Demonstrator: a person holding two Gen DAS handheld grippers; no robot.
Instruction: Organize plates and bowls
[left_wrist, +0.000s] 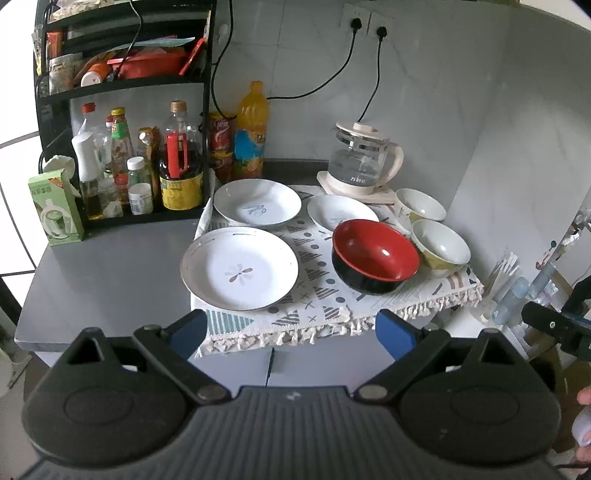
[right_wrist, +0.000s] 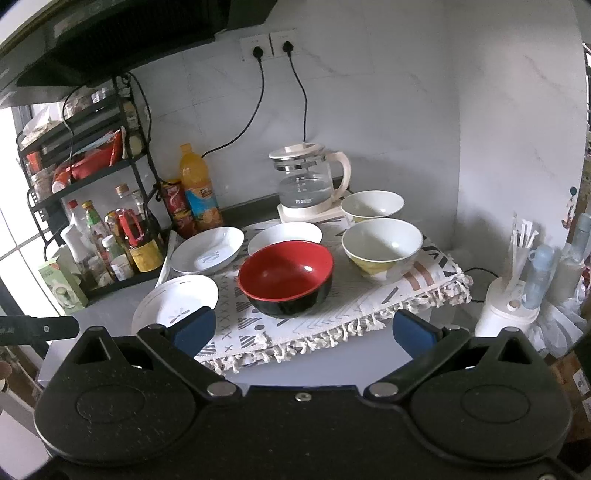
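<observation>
Both grippers hang back off the worktop's (left_wrist: 110, 266) near edge, jaws spread wide and empty; the left gripper (left_wrist: 291, 332) faces the flower plate (left_wrist: 239, 272), nearest it; the right gripper (right_wrist: 301, 330) faces the red bowl (right_wrist: 285, 276) on the patterned cloth (right_wrist: 369, 299).

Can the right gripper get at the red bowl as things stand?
Probably yes. The right gripper is open and empty, and the red bowl sits nearest it on the cloth, nothing in between.

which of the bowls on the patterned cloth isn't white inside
The red-lined bowl with a black outside, nearest the cloth's fringed edge. The two yellow-patterned bowls behind it are white inside.
</observation>
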